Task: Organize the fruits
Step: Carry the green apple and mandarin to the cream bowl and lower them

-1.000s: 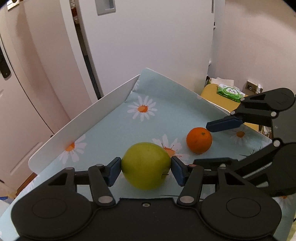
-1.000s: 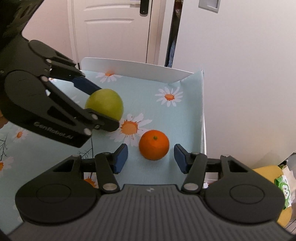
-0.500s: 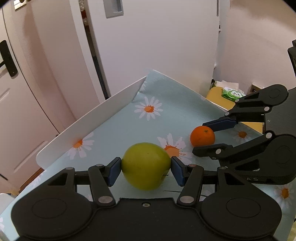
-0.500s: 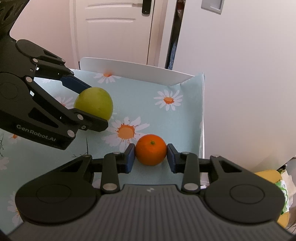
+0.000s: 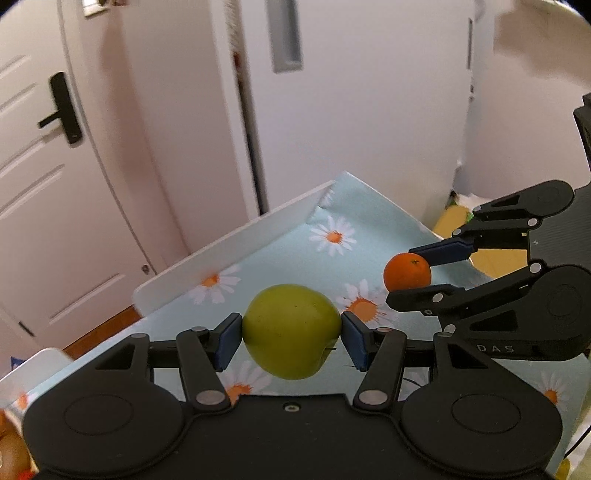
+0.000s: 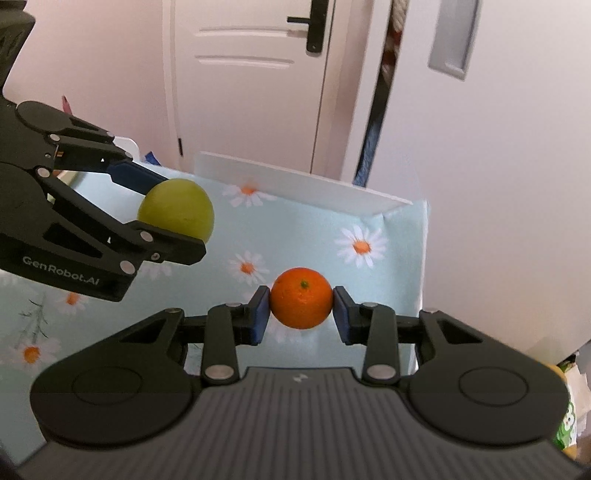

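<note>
A green apple (image 5: 291, 330) is pinched between the blue pads of the left tongs (image 5: 291, 334), raised above the daisy-patterned counter (image 5: 369, 229). At about two o'clock from it in the left wrist view, an orange (image 6: 301, 303) is clamped by the right tongs (image 6: 301, 308), likewise lifted off the cloth. A white board (image 6: 295, 184) is seen standing along the counter's far edge.

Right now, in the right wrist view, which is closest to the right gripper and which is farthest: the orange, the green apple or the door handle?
1. orange: clamped between the right gripper fingers.
2. green apple: farther back on the left, held by the left gripper.
3. door handle: farthest, on the door behind the table.
</note>
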Demonstrator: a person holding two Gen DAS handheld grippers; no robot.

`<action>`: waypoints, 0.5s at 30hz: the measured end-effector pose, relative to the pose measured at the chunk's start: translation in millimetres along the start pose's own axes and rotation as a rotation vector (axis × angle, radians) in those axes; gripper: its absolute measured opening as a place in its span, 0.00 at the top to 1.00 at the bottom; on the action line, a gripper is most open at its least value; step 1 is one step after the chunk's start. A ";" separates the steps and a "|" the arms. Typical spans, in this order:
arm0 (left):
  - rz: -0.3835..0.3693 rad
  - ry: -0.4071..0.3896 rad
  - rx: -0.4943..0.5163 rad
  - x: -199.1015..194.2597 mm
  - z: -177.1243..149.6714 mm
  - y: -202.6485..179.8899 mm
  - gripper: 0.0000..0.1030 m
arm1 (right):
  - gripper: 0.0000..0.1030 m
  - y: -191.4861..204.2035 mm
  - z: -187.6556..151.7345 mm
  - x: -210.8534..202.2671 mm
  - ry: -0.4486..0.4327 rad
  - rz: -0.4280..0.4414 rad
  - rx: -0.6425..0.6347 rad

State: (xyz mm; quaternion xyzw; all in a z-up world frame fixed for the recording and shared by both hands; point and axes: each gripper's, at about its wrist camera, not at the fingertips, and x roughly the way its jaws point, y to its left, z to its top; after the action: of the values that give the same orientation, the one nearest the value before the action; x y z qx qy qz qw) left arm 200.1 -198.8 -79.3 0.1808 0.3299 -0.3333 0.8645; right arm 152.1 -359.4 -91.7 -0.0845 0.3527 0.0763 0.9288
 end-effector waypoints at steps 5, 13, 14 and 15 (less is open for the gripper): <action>0.054 -0.033 -0.050 -30.1 -4.4 11.0 0.40 | 0.50 16.0 14.5 -13.5 -0.031 0.031 -0.023; 0.147 -0.057 -0.181 -83.9 -22.1 37.6 0.40 | 0.50 50.4 47.0 -33.0 -0.063 0.143 -0.008; 0.164 -0.059 -0.200 -91.6 -25.8 43.7 0.40 | 0.50 56.5 51.3 -34.8 -0.066 0.156 -0.014; 0.178 -0.060 -0.215 -97.5 -28.4 48.9 0.40 | 0.50 63.3 56.3 -36.5 -0.069 0.168 -0.020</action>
State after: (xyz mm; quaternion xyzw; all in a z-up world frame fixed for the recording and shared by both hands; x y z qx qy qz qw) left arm 166.7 -104.3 -27.8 0.1054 0.3205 -0.2234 0.9145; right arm 148.6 -288.9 -32.3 -0.0614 0.3254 0.1604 0.9299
